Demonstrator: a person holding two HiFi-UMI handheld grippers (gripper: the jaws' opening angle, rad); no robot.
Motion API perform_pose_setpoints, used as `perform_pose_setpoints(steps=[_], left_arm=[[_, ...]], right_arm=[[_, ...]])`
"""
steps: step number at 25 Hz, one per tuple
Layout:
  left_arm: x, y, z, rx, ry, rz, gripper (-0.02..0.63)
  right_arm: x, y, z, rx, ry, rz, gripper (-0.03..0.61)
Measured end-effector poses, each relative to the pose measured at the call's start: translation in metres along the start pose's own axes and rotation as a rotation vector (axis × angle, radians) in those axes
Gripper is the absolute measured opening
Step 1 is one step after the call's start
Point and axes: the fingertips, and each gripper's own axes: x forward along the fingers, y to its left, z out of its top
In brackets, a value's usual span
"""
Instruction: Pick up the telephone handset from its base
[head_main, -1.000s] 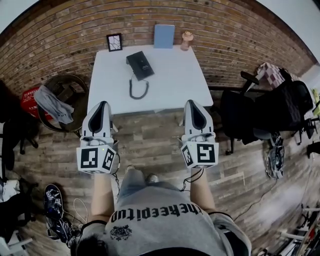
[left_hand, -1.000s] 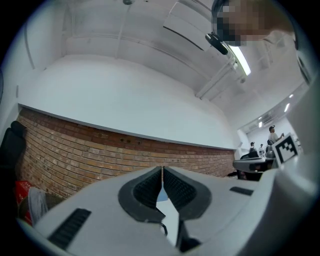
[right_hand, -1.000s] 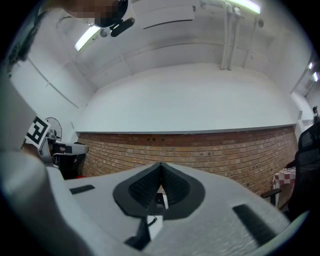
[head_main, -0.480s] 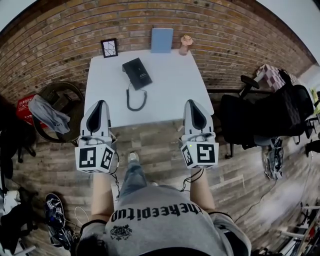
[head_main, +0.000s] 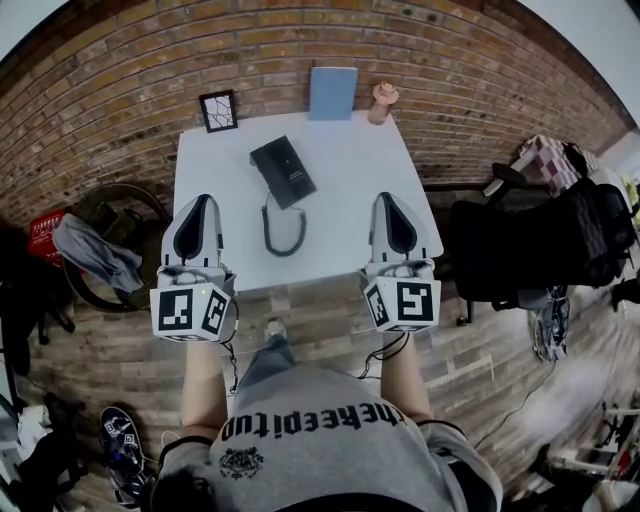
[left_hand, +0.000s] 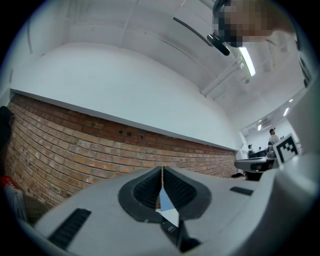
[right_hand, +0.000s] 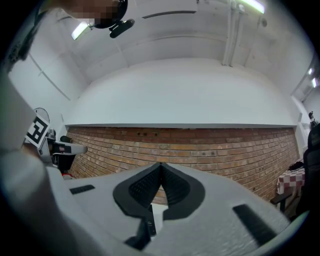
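- The left gripper (head_main: 203, 202) has its fingers (left_hand: 148, 189) pressed together along a thin seam, with nothing between them.
- The right gripper (head_main: 387, 198) is closed and empty in the same way.
- Both hang over the near edge of the white surface (head_main: 350, 170), well apart from each other and pointing toward the brick wall (head_main: 140, 70).
- The telephone (head_main: 283, 172) lies ahead of the fingers and between the two grippers, left of the middle of the surface; neither gripper touches it.
- Its long axis runs on a diagonal, from far left to near right. The handset (head_main: 272, 178) seems to rest on the base (head_main: 296, 170), though the two are hard to tell apart.
- The coiled cord (head_main: 283, 228) loops from the telephone toward the near edge.
- The left gripper looks slightly nearer; it would probably have to open before reaching in.
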Motion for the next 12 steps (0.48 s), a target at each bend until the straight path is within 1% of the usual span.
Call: perform_pose_setpoints(steps=[2, 6, 12], left_arm=[[0.014, 0.012, -0.001, -0.002, 0.014, -0.004, 0.014], [0.038, 0.04, -0.013, -0.001, -0.011, -0.028, 0.014], [0.072, 0.074, -0.022, -0.007, -0.007, -0.055, 0.014]], right_arm=[[0.018, 0.004, -0.003, 0.001, 0.002, -0.003, 0.003], [0.053, 0.014, -0.008, 0.0, 0.005, -0.008, 0.003], [0.096, 0.028, -0.017, -0.008, 0.014, -0.022, 0.003]])
